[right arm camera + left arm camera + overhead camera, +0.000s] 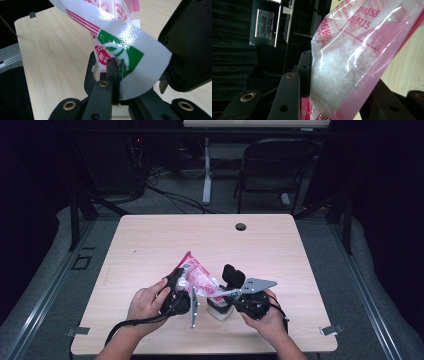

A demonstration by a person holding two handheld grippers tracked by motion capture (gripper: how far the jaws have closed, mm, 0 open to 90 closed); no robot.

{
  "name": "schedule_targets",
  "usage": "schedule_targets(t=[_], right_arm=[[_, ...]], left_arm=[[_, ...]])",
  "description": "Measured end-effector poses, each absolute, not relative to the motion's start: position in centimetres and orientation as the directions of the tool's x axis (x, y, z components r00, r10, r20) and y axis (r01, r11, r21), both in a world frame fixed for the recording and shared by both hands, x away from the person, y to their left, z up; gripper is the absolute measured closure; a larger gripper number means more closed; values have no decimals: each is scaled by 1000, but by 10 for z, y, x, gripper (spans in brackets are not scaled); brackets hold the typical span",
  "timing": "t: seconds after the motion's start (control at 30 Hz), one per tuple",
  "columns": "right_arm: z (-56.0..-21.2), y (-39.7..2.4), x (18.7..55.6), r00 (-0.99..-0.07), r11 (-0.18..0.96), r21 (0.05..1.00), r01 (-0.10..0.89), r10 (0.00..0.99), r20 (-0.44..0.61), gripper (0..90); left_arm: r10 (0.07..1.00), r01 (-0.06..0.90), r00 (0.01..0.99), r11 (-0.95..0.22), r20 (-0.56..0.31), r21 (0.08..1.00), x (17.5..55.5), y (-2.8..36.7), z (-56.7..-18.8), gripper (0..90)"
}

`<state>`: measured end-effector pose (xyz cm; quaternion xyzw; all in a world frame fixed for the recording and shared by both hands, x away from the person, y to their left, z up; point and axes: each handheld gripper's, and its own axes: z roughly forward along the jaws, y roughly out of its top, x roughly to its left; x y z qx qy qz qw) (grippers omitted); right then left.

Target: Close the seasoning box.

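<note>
A pink and clear plastic bag (197, 275) with red print, holding white crystals (337, 72), is held up over the near middle of the table. My left gripper (178, 277) is shut on its filled part, with the jaws pressing both sides (342, 86). My right gripper (223, 293) is shut on the bag's white and green end (130, 55), pinched flat between its jaws (115, 72). A small white container (220, 311) stands on the table under that end.
The light wooden table (150, 245) has a cable hole (240, 226) near its far edge. A black folding chair (275, 165) and a desk leg (206, 170) stand beyond it. A black housing (190, 42) is close on the right in the right gripper view.
</note>
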<state>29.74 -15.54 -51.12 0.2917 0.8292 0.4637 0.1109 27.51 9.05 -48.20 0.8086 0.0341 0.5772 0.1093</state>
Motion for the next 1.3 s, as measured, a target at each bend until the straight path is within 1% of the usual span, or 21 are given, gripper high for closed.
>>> schedule_targets(t=[1.3], right_arm=[[-512,-156,296,-803,400,833,382,589,86,900]], left_arm=[[186,-82,320,-971,929,223,274,90,-480,668]])
